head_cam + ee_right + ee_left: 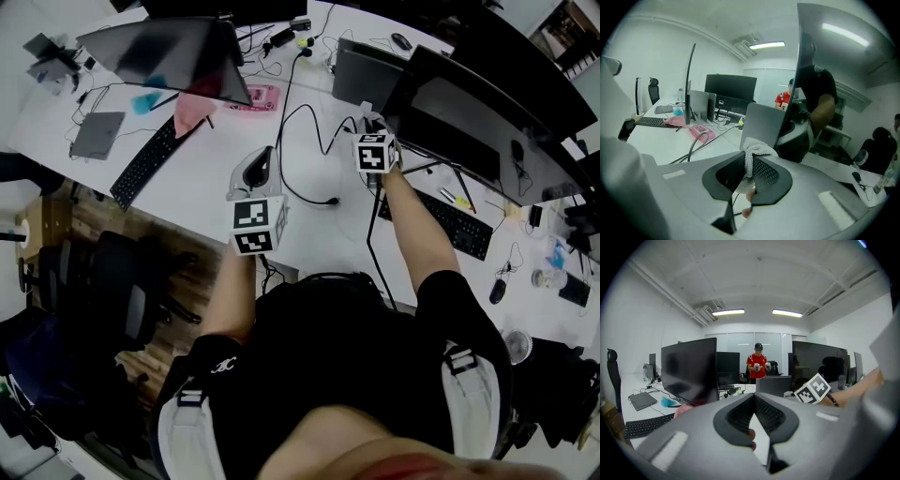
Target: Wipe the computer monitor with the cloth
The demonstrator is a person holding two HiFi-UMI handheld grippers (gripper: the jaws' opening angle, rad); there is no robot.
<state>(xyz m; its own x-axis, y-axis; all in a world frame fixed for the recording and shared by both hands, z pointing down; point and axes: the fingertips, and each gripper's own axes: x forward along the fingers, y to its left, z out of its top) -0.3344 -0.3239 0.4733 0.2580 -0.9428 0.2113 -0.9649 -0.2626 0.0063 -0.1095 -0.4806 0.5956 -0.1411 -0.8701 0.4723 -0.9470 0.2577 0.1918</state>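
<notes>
My right gripper point(371, 122) is shut on a white cloth point(757, 149), which bunches out above the jaws. It is held up by the lower left corner of the big dark monitor point(473, 127) on the right side of the desk. In the right gripper view that monitor's glossy screen point(829, 89) stands just right of the cloth, and I cannot tell whether the two touch. My left gripper point(255, 171) hovers over the white desk point(206, 183) to the left, jaws shut with nothing between them point(753, 396). From the left gripper view, the right gripper's marker cube point(813, 388) shows at right.
A second monitor point(169, 49) stands at the back left with a pink cloth point(194, 108) and a black keyboard point(143, 161) by it. Another keyboard point(450, 221) lies under the big monitor. Black cables point(314, 141) loop across the desk. An office chair point(127, 291) is at my left. A person point(758, 364) stands far back.
</notes>
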